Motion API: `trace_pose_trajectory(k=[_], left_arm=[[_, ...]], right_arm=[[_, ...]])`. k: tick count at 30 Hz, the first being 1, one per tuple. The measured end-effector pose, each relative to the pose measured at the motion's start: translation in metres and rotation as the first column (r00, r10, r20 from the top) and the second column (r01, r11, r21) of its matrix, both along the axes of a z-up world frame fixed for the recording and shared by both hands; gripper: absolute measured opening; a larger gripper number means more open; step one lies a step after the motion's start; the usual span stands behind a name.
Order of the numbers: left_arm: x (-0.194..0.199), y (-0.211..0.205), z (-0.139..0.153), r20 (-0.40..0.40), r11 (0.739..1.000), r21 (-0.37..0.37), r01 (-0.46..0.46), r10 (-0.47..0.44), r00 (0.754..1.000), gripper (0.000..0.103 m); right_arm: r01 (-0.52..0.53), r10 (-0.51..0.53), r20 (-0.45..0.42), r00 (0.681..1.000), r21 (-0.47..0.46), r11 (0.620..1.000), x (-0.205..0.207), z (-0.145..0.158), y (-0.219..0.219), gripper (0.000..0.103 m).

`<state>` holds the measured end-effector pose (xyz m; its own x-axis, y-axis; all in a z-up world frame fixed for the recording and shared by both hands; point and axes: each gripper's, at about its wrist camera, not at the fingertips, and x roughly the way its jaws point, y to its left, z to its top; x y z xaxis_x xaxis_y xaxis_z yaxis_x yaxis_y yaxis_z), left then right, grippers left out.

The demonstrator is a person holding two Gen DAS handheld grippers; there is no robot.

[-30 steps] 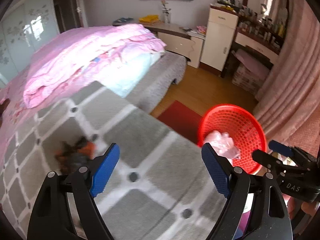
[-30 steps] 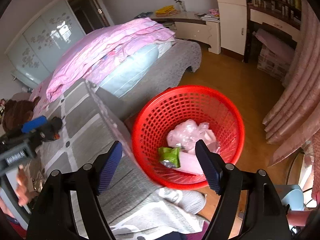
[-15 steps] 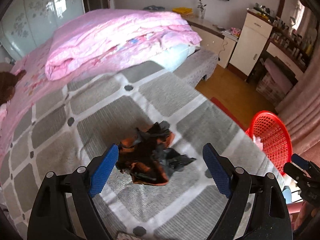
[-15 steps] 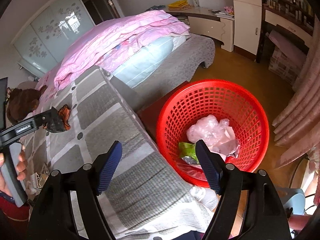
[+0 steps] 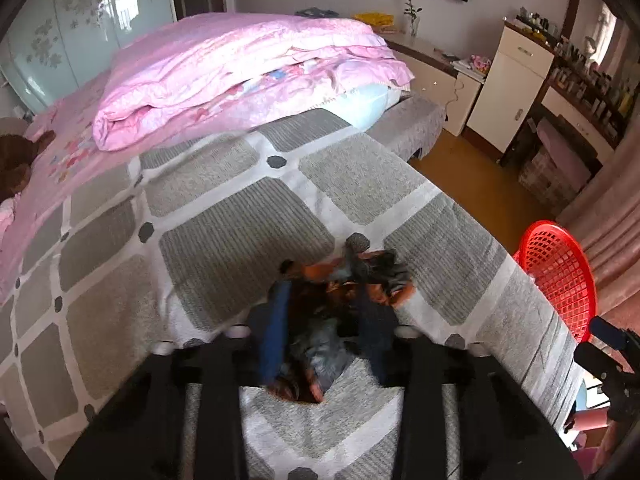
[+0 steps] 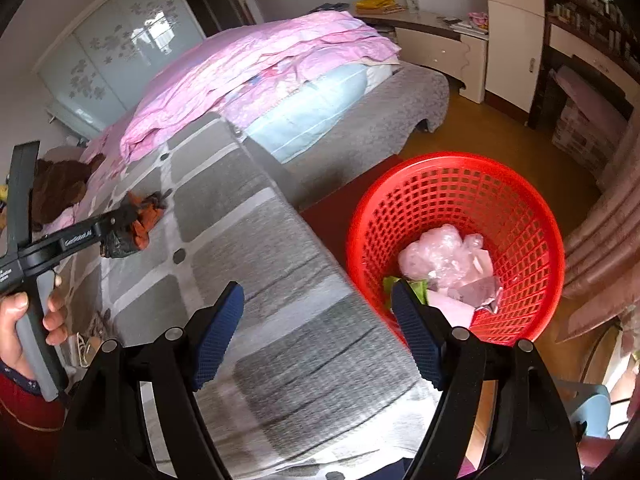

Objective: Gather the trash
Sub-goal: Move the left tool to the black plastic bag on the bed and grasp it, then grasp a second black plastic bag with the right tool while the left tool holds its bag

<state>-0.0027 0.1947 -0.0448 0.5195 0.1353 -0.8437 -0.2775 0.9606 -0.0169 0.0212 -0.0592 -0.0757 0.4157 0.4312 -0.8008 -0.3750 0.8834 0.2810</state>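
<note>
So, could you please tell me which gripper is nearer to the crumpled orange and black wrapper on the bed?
Left. The left gripper straddles the wrapper on the bedspread; the right gripper hangs open near the red basket, well apart from it.

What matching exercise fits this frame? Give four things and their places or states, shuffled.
Things:
1. crumpled orange-and-dark wrapper
2. red basket
3. right gripper
4. pink plastic trash

Places or states:
A. open, holding nothing
B. on the floor beside the bed
C. inside the basket
D. on the grey checked blanket, between the left gripper's fingers

Pairs: 1-D, 2-B, 3-A, 4-C
</note>
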Motion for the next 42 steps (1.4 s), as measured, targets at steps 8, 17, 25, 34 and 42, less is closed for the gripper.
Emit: trace_pose_trajectory(k=[8,17,25,34,42], left_arm=[[-0.021,0.007,0.014,0.044,1.0,-0.001,-0.011,0.011,0.999,0.018],[-0.046,0.023,0.022,0.066,0.998,-0.027,-0.057,0.059,0.996,0.018],[-0.066,0.034,0.029,0.09,0.997,-0.016,-0.08,0.081,0.993,0.018],[-0.092,0.05,0.031,0.101,0.995,-0.005,-0.099,0.099,0.99,0.018],[-0.105,0.062,0.029,0.087,0.991,-0.051,-0.128,0.132,0.988,0.02]], right_arm=[[-0.111,0.111,0.009,0.994,0.007,0.994,-0.029,0.003,0.031,0.073],[-0.216,0.215,0.03,0.976,0.035,0.976,-0.059,0.016,0.053,0.073],[-0.393,0.391,0.046,0.919,0.063,0.917,-0.102,0.027,0.089,0.073],[-0.546,0.545,0.041,0.838,0.076,0.834,-0.143,0.026,0.124,0.073],[-0.584,0.584,0.026,0.812,0.032,0.811,-0.149,0.012,0.14,0.046]])
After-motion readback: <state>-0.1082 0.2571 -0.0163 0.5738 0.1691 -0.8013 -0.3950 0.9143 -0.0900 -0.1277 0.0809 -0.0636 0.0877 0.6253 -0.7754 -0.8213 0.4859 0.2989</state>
